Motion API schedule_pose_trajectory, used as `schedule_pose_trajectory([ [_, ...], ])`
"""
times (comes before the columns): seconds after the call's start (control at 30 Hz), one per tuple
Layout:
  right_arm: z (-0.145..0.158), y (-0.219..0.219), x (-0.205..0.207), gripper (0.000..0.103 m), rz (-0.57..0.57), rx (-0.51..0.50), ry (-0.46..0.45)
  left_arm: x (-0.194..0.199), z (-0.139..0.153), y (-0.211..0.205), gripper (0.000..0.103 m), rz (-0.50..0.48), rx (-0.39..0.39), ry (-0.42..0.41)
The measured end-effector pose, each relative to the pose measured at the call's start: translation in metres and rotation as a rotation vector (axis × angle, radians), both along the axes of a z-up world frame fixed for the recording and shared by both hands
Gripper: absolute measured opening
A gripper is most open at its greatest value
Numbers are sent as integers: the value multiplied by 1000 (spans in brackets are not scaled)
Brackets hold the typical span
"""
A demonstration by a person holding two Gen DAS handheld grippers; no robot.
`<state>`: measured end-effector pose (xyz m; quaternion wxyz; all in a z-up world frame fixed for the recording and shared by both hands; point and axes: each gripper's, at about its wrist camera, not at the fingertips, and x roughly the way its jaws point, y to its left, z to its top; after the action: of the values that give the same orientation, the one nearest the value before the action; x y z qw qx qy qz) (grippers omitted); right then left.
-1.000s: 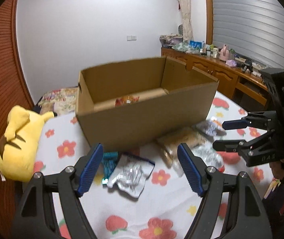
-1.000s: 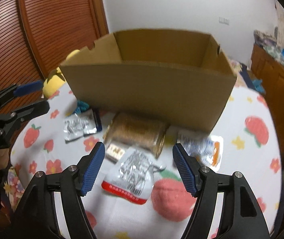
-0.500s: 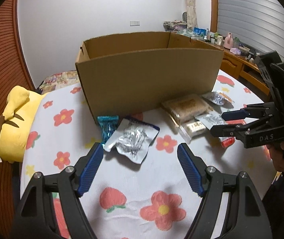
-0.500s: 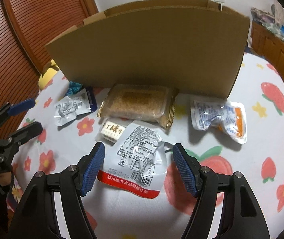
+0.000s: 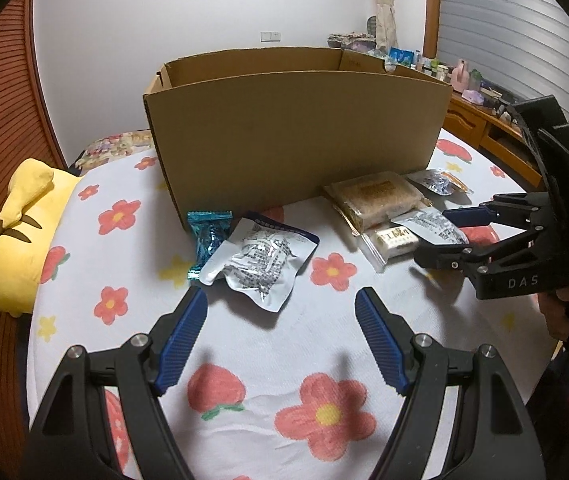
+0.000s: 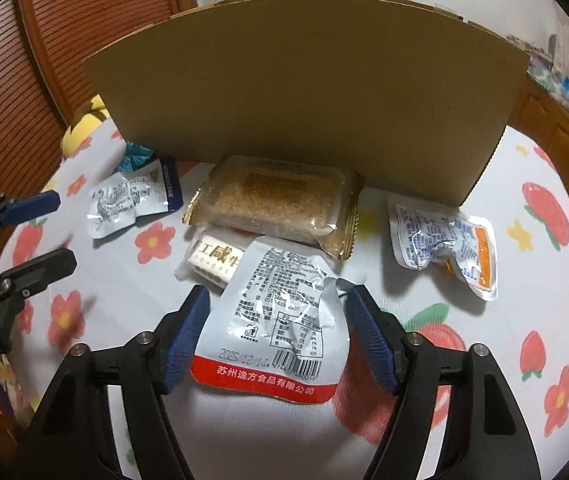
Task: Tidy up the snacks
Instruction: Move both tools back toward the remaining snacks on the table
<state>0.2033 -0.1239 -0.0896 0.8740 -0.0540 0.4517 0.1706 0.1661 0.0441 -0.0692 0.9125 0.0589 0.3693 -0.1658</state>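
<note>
An open cardboard box [image 5: 296, 132] [image 6: 304, 92] stands on the flowered cloth, with snacks lying in front of it. My right gripper [image 6: 279, 292] [image 5: 434, 236] is low over a white packet with a red bottom edge [image 6: 272, 328]. Its jaws are closing with that packet between them, and the packet still lies flat. Beyond it lie a small white nougat bar [image 6: 212, 260], a brown cake pack [image 6: 276, 204] and a silver-and-orange packet [image 6: 444, 244]. My left gripper [image 5: 282, 298] [image 6: 62, 230] is open and empty, just short of a silver packet with a blue edge [image 5: 260, 260]. A teal candy [image 5: 208, 238] lies beside that packet.
A yellow plush toy [image 5: 24, 232] lies at the table's left edge. A wooden sideboard [image 5: 484, 128] crowded with small items runs along the right wall, and a slatted wooden door [image 6: 24, 60] is on the left. A hand [image 5: 560, 312] holds the right gripper.
Both grippers have sunk toward the table, so the box's inside has dropped out of sight. The right jaws have come down around the red-edged packet and narrowed.
</note>
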Motion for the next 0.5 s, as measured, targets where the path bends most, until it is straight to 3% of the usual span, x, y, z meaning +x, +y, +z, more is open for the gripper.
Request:
schedule_pose_trajectory([
  [0.2,0,-11,-11,67,23,7,-5,5,-1,-1,75,-11,6,5],
  [0.37,0,-26,-23,67,14,16,-22,18,0,-2,66,-26,10,11],
  [0.5,-1,-29,-29,68,20,-3,-43,33,-1,-5,64,-50,32,18],
])
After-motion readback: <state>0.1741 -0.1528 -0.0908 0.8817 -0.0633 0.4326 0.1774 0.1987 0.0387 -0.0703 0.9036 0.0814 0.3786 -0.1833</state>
